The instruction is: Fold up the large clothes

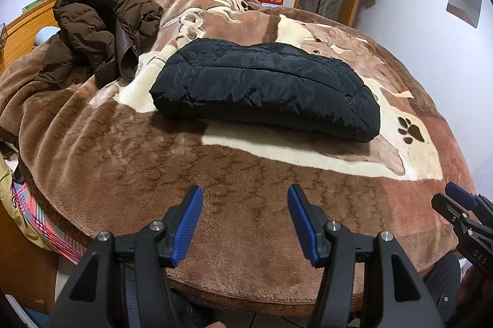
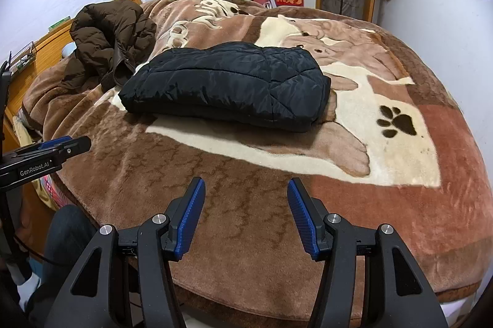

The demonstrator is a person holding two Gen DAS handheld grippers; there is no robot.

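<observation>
The black jacket point(image 1: 265, 87) lies folded into a thick pad in the middle of the frame, on the blanket point(image 1: 123, 168) that covers the bed. The brown coat point(image 1: 101, 23) sits in a loose heap at upper left, just beside the black one, its collar hanging toward it.

The left gripper point(image 1: 245, 220) and right gripper point(image 2: 246, 217) both hover at the bottom of the frame over the near edge of the bed, jaws open and empty, well apart from either garment.

Judged from this, 1 piece looks done and the brown coat looks like the next job. Risks from here:

- The coat is bulky and crumpled, so a grab could catch only 1 layer or a sleeve, and the rest would drag instead of spreading.
- Pulling it toward the lower frame could sweep it across the black jacket and knock the fold open, since the 2 lie so close.
- The plush blanket could be pinched along with the coat and bunch up underneath.
- The slick puffy shell may slip out of the jaws.
</observation>
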